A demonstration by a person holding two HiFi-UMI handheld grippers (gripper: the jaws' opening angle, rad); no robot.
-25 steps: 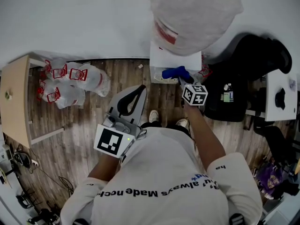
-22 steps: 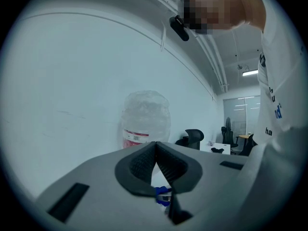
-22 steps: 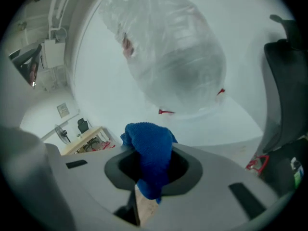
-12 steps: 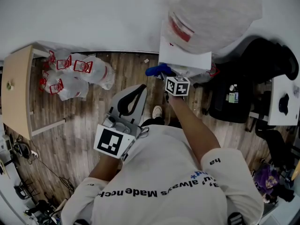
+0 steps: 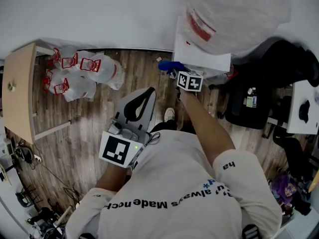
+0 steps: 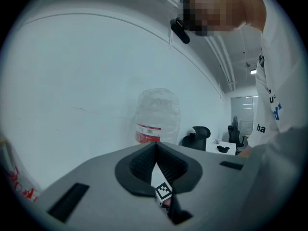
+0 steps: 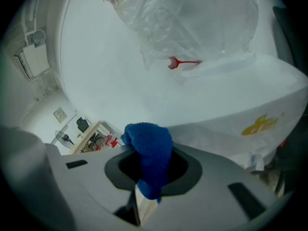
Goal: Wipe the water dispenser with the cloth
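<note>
Right tool (image 5: 175, 71) is out front in the upper centre of the head view, pinching the blue cloth (image 5: 171, 65) tight between its jaws. In the right gripper view the cloth (image 7: 149, 146) bunches up out of the tool (image 7: 147, 176), just beside the dispenser (image 7: 231, 97) and its white front. Whether they touch, I can't tell. The wrapped bottle (image 5: 234, 14) sits on the dispenser (image 5: 199, 58). Left tool (image 5: 145, 98) hangs low at centre, jaws pressed together on nothing, well apart from the dispenser.

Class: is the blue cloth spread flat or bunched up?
Bunched: the blue cloth hangs as a crumpled wad, clamped in the right gripper.
</note>
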